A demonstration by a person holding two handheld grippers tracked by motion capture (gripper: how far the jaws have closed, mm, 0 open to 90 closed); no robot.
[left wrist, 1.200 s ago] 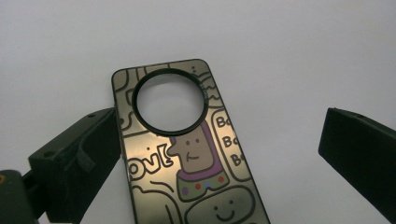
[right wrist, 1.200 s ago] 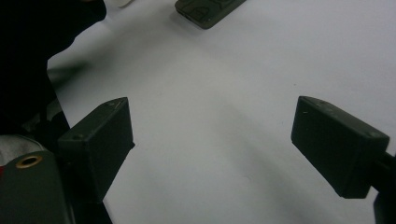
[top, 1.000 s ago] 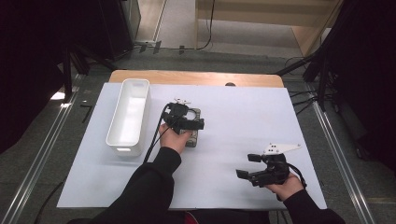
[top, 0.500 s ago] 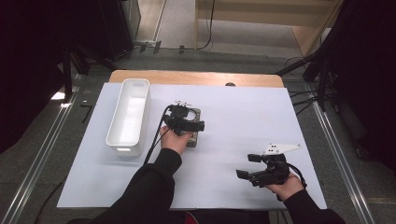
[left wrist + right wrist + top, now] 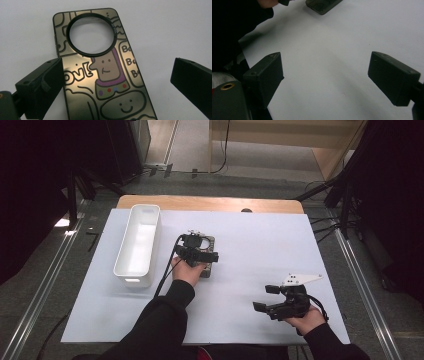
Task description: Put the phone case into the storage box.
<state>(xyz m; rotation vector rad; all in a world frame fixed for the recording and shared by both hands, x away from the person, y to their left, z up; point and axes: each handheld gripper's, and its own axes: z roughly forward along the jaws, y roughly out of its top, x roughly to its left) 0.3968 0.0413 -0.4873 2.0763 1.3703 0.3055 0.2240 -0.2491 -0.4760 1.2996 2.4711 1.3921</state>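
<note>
A white sheet covers the bench [image 5: 240, 320], with a white tray [image 5: 138, 245] near its left edge. The phone case [image 5: 100, 72] lies flat near the bench's middle, under the left gripper [image 5: 117, 80], whose jaws stand apart over it. The right gripper [image 5: 324, 77] hovers near the front right corner, jaws apart, holding nothing.

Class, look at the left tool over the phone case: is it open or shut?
Open. In the left gripper view the left tool's jaws stand wide apart on either side of the phone case, which lies flat, ungripped.
</note>
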